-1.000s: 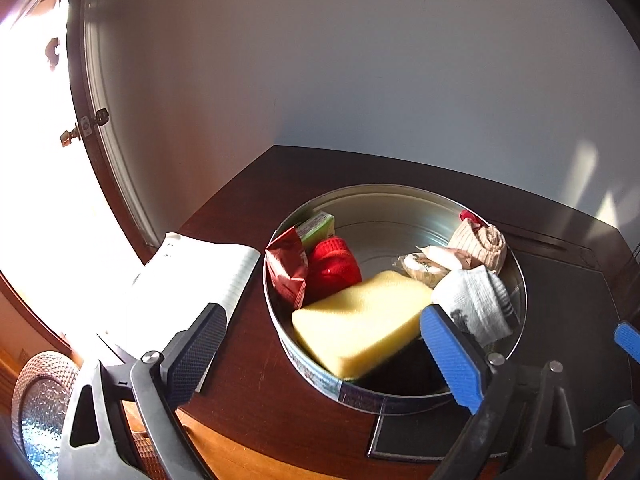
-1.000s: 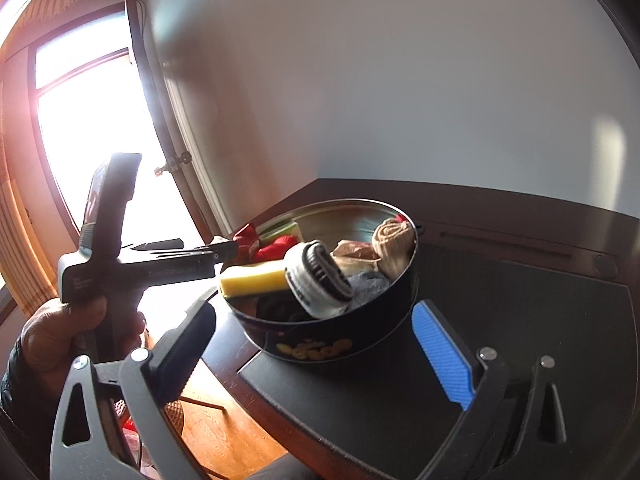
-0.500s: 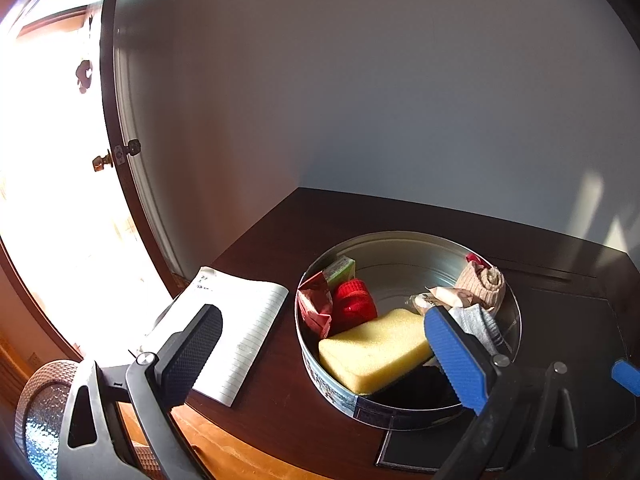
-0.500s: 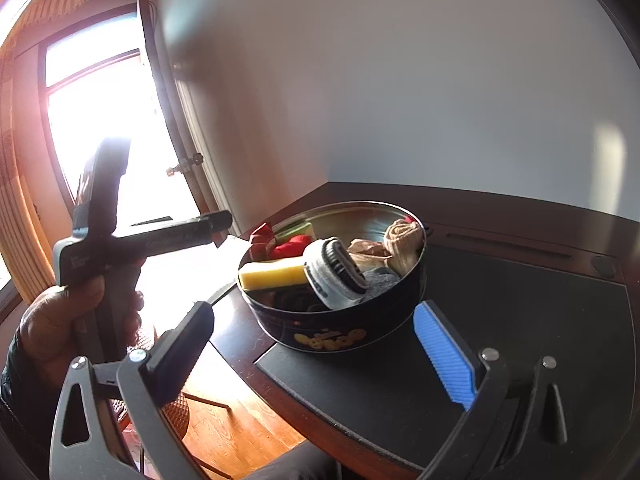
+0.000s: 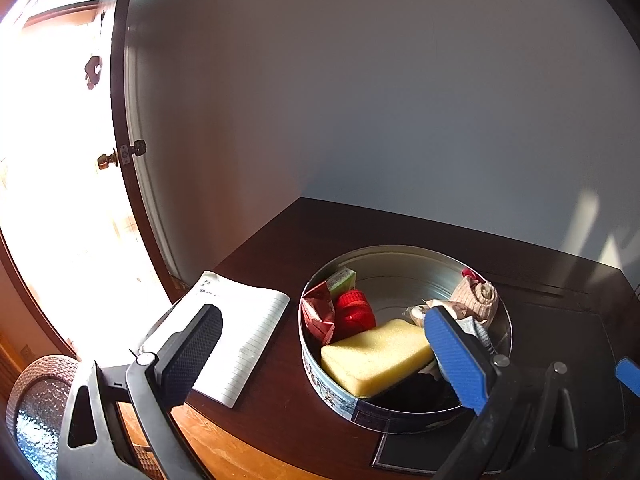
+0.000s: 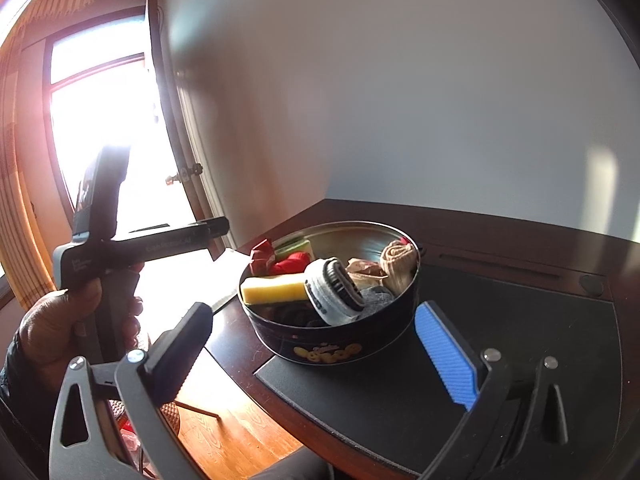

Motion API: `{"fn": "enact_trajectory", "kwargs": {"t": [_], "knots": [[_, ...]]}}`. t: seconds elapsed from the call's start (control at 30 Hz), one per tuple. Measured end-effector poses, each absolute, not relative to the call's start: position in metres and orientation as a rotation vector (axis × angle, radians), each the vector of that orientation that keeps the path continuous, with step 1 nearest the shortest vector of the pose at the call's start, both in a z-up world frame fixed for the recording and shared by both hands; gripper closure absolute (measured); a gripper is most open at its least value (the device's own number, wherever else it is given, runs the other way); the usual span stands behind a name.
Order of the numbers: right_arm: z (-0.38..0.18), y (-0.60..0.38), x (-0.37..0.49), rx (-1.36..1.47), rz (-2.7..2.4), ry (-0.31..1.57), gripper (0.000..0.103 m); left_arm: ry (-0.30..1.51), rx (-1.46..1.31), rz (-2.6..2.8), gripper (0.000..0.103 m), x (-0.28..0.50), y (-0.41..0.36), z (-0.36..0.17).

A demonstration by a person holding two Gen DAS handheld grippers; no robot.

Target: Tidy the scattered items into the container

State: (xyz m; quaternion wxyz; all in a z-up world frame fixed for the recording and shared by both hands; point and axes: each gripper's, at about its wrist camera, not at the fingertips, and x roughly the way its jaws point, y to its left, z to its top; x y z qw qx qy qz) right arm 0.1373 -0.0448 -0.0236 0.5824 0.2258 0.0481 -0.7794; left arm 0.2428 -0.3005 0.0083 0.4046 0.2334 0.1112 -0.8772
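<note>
A round metal tin (image 5: pixel 404 258) (image 6: pixel 336 344) stands on a dark desk and holds a yellow sponge (image 5: pixel 376 354) (image 6: pixel 274 288), a red knitted item (image 5: pixel 354 314), a red packet (image 5: pixel 318 314), a green carton (image 5: pixel 340 280), a beige rolled sock (image 5: pixel 476 300) (image 6: pixel 396 264) and a grey-white rolled sock (image 6: pixel 334 290). My left gripper (image 5: pixel 324 356) is open and empty, held above and in front of the tin. My right gripper (image 6: pixel 316 346) is open and empty, in front of the tin.
A lined notebook (image 5: pixel 244 332) lies on the desk left of the tin. A black mat (image 6: pixel 480 360) lies under and right of the tin. A bright window (image 5: pixel 52 184) and wall stand behind. A wicker chair (image 5: pixel 36 384) sits below the desk edge.
Both grippers have drawn back and up from the tin, so it looks smaller and farther. The tin's contents have not moved.
</note>
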Motion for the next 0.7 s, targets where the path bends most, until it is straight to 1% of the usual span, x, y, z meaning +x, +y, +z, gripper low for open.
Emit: {"fn": "enact_trajectory", "kwargs": {"t": [0.3, 0.7], "knots": [[-0.016, -0.043, 0.159, 0.486, -1.803, 0.149, 0.0, 0.288, 0.526, -2.222, 0.001, 0.262, -0.296, 0.025], [-0.01, -0.037, 0.166, 0.461, -1.802, 0.144, 0.0, 0.26, 0.495, -2.261, 0.001, 0.265, -0.283, 0.038]]}}
